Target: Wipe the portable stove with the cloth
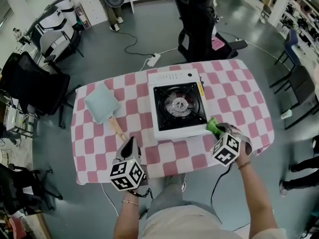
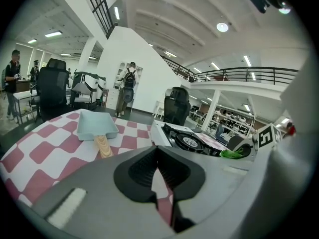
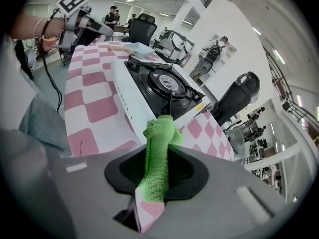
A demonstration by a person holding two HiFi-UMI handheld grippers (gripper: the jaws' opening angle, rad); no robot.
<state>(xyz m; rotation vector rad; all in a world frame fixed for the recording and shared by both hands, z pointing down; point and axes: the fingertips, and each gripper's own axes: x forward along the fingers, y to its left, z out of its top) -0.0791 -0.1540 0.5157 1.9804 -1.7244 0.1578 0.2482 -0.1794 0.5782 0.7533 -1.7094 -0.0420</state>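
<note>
My right tool [image 1: 217,129] was clamped on the green cloth [image 3: 155,176]. The fabric stood up bunched between the jaws, and its free end was at the near right corner of the portable stove [image 1: 177,106]. I could not tell whether it touched the white casing. The stove sat about midway along the bench [image 1: 239,91], its back close to the far edge, with the black burner well and its round ring facing up. There was small print on the strip along the stove's far side and a yellow sticker on its right rim, but I could read neither. The only other marks were the black-and-white squares on the tools' cubes. My left tool [image 1: 131,141] had its jaws together with nothing between them. It hung over the near edge of the bench, left of the stove. A pale blue square pan [image 1: 101,106] with a wooden handle lay toward the left edge, well apart from the stove.
</note>
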